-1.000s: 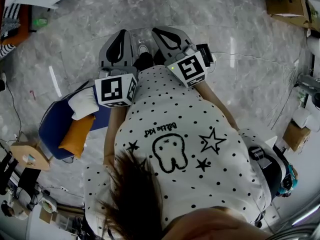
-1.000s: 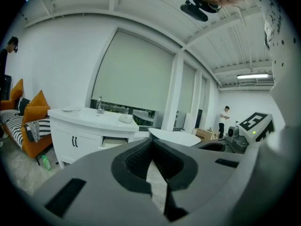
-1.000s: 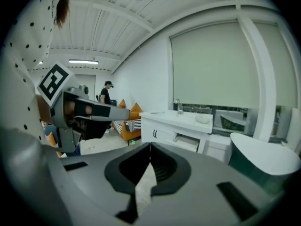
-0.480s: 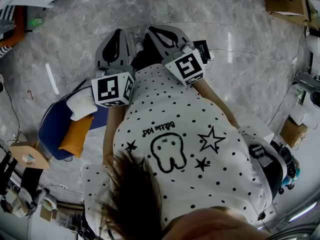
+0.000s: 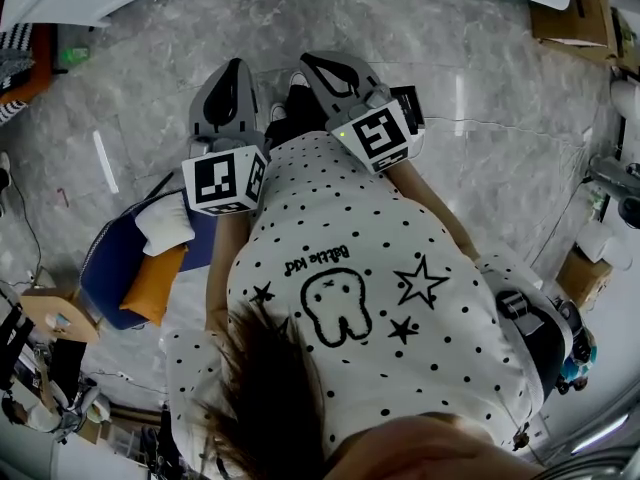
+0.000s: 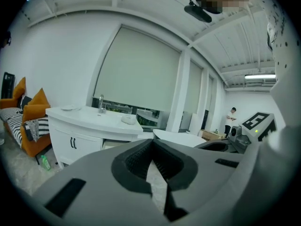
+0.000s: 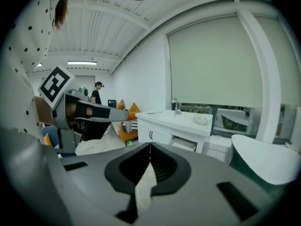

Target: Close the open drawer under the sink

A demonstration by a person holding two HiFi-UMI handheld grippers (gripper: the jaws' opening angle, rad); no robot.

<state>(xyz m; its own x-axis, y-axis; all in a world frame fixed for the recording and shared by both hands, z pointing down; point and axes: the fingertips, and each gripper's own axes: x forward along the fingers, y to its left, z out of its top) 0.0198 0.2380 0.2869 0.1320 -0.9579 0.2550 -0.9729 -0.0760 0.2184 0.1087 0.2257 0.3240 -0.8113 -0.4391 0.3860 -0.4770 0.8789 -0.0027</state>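
A white vanity (image 6: 75, 135) with a sink and tap stands ahead across the room. In its right half, under the countertop, is the open drawer (image 6: 113, 143), also visible in the right gripper view as the drawer (image 7: 183, 144) in the vanity (image 7: 160, 126). My left gripper (image 6: 152, 141) is shut and empty, aimed toward the vanity from a distance. My right gripper (image 7: 150, 146) is shut too, with nothing in it. In the head view both are held side by side before the torso, left gripper (image 5: 236, 65) and right gripper (image 5: 307, 60), over the marble floor.
A round white table (image 7: 268, 159) stands right of the vanity. Orange cushioned seating (image 6: 30, 121) sits to its left. A blue chair (image 5: 105, 268) with white and orange cushions is at my left. Another person (image 6: 231, 119) stands far off. Cardboard boxes (image 5: 570, 8) lie at the right.
The floor has slid down in the head view and white surfaces at the top edge have come closer: the person moved forward. Both grippers stayed shut in front of the body.
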